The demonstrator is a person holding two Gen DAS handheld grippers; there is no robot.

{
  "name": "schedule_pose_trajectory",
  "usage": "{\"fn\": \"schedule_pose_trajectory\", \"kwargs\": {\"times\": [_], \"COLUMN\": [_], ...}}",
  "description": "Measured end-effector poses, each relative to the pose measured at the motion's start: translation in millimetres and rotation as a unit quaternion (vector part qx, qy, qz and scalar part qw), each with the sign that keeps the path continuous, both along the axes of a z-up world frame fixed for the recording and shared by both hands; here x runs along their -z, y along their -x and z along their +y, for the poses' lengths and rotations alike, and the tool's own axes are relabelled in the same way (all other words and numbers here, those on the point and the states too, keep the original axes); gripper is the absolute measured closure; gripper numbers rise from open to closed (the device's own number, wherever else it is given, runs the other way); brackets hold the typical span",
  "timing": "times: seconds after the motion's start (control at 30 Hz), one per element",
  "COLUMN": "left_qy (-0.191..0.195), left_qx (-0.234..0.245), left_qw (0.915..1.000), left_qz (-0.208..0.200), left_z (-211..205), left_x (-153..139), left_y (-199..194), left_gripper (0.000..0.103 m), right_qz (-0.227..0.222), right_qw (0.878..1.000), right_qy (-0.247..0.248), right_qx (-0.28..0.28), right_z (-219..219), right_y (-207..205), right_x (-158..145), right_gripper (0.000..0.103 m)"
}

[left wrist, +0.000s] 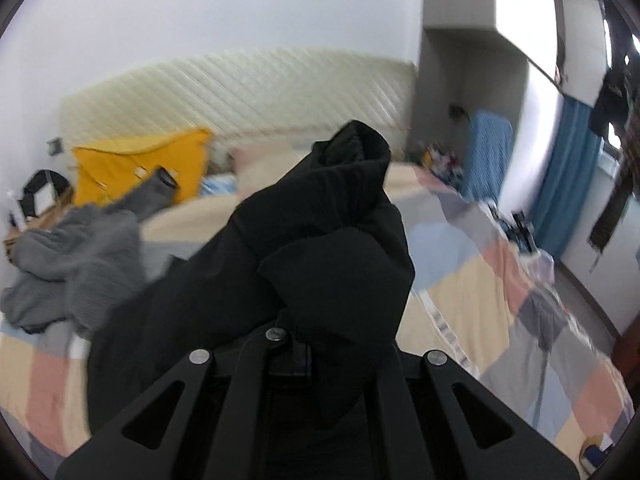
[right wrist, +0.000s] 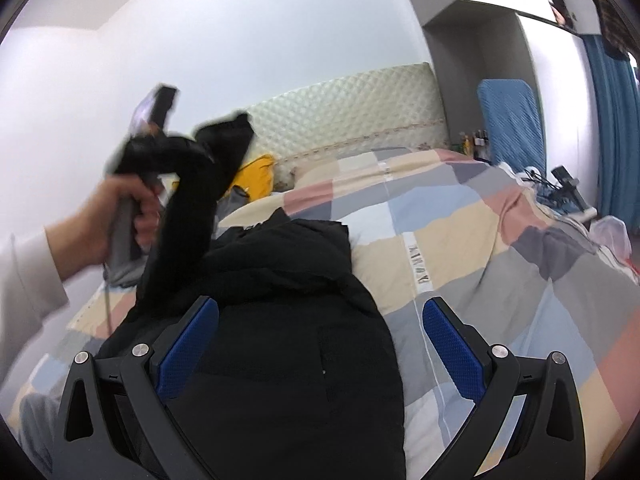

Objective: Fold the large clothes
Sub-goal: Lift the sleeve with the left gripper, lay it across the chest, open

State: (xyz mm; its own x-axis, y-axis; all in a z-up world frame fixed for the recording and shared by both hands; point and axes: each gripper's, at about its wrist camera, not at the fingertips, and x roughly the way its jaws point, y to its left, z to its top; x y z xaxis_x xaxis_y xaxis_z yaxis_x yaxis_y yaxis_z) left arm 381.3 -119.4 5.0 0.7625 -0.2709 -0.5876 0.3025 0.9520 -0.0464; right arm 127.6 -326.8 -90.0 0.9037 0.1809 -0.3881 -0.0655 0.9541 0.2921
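Fabric of the black jacket (left wrist: 320, 240) hides the left gripper's (left wrist: 316, 344) fingertips, pinched on its sleeve. Right gripper (right wrist: 320, 344) jaws spread above the jacket; grey clothes (left wrist: 72, 256) lie left of the left jaws.

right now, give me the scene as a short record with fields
surface: bed with patchwork quilt
garment: black jacket, body lying on the quilt
left gripper: shut on the jacket's sleeve, lifted above the bed
right gripper: open, blue pads either side of the jacket body, not gripping
other clothes: grey garment, yellow garment near the headboard
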Motion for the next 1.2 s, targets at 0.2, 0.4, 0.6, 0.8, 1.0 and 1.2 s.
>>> {"fn": "schedule_pose_trajectory", "kwargs": {"times": [0.2,0.4,0.6,0.8,1.0,1.2], "left_qy": [-0.019,-0.054,-0.084,-0.082,-0.056,-0.027], "left_qx": [0.023,0.033,0.038,0.051,0.070,0.071], "left_qw": [0.9985,0.9940,0.9903,0.9890,0.9930,0.9969], "left_qz": [0.046,0.089,0.104,0.112,0.078,0.020], "left_z": [-50,-82,-93,-89,-70,-20], "left_x": [70,135,156,146,117,68], "left_y": [-13,-25,-31,-21,13,57], "left_gripper": [0.100,0.100,0.099,0.088,0.003,0.002], "right_qz": [0.026,0.031,0.050,0.053,0.047,0.024], "right_qw": [0.999,1.000,0.999,0.999,0.999,0.999], "right_qy": [-0.020,0.004,0.008,0.008,0.025,0.029], "right_qx": [0.008,-0.006,-0.005,0.007,0.006,-0.001], "right_z": [-10,1,2,1,9,15], "right_y": [-20,-31,-39,-41,-37,-33], "right_x": [17,24,35,36,31,21], "right_gripper": [0.000,0.000,0.000,0.000,0.000,0.000]}}
